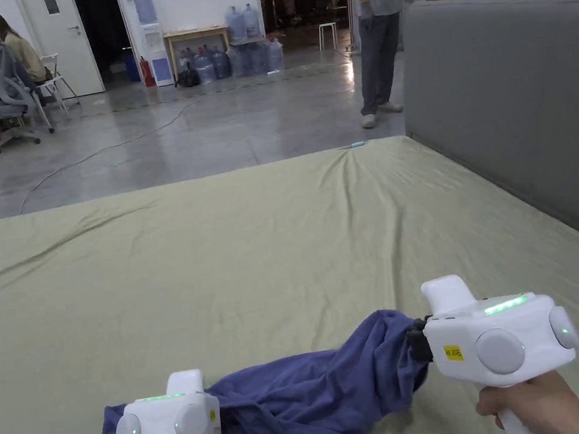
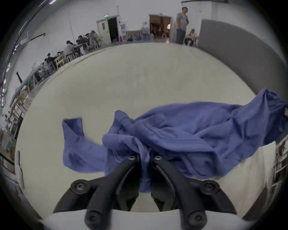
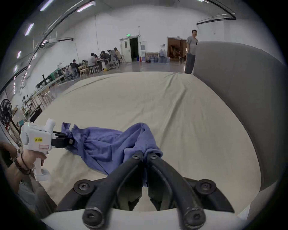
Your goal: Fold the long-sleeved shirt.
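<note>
**Q:** Shirt position?

**A:** Blue long-sleeved shirt (image 1: 309, 398) lies bunched in a loose roll on the near part of the sheet-covered bed (image 1: 271, 241), running left to right between the two grippers. Its right end is raised slightly off the sheet. In the left gripper view, one cuff (image 2: 73, 124) sticks out flat to the left of the crumpled body.

**Q:** Left gripper condition?

**A:** Left gripper (image 2: 145, 158) has its jaws drawn nearly together, with a fold of blue fabric pinched between them. In the head view its white housing sits at the shirt's left end.

**Q:** Right gripper condition?

**A:** Right gripper (image 3: 144, 155) likewise has its jaws closed down on a gathered fold of shirt. A hand (image 1: 535, 405) holds its grip at the near right.

**Q:** Surroundings?

**A:** A grey padded panel (image 1: 510, 97) borders the bed on the right. On the far side, a person (image 1: 381, 38) stands on the concrete floor (image 1: 212, 126); water bottles (image 1: 238, 55) are stacked against the far wall, and people sit at the far left.
</note>
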`<state>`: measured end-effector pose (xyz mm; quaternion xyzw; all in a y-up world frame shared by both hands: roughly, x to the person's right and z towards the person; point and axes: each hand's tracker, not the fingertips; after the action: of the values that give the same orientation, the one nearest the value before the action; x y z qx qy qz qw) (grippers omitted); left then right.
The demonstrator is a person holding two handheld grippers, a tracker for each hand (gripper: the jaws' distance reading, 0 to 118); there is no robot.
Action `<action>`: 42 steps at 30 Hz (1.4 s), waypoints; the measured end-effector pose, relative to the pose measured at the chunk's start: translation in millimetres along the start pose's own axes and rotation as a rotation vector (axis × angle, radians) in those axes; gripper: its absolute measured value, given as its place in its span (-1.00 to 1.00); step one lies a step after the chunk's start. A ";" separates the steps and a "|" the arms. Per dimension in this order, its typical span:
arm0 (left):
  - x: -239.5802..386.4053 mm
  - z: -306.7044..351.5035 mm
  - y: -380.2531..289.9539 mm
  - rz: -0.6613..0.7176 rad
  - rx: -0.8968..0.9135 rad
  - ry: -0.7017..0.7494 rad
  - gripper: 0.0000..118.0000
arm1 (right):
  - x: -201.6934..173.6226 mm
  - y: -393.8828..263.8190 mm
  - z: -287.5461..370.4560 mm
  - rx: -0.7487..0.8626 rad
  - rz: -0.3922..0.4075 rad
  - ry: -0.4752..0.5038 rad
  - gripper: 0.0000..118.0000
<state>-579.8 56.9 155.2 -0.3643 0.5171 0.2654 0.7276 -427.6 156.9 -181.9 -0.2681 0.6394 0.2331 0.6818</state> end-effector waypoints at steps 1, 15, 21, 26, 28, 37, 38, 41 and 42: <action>-0.1 8.2 3.6 -0.020 0.037 0.006 -0.94 | 0.0 4.5 2.2 0.020 -0.004 0.005 -1.00; -62.9 237.3 171.5 0.098 0.529 -0.121 -0.94 | -4.2 190.7 99.0 0.374 0.065 0.023 -1.00; -81.4 295.7 251.5 0.121 0.598 -0.056 -0.94 | 16.7 306.4 118.2 0.371 0.011 -0.009 -1.00; -71.5 274.3 259.7 0.081 0.558 -0.022 -0.94 | 12.8 312.1 87.3 0.309 0.046 -0.088 -1.00; -66.9 242.1 251.5 0.065 0.492 -0.015 -0.94 | 12.8 293.5 57.0 0.264 0.027 -0.092 -1.00; -57.0 42.6 163.5 0.103 0.120 -0.053 -0.94 | 15.9 157.9 -111.7 -0.036 -0.008 -0.028 -1.00; -56.7 31.2 155.2 0.106 0.106 -0.057 -0.94 | 19.2 151.0 -128.3 -0.061 -0.013 -0.025 -1.00; -59.8 -0.4 138.0 0.112 0.063 -0.041 -0.94 | 21.0 122.1 -153.8 -0.111 -0.035 -0.021 -1.00; -60.1 -5.4 131.4 0.104 0.060 -0.042 -0.94 | 22.1 113.3 -157.6 -0.120 -0.035 -0.022 -1.00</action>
<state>-702.6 130.0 177.3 -0.3091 0.5278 0.2948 0.7342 -618.6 136.5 -217.7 -0.3169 0.6122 0.2620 0.6754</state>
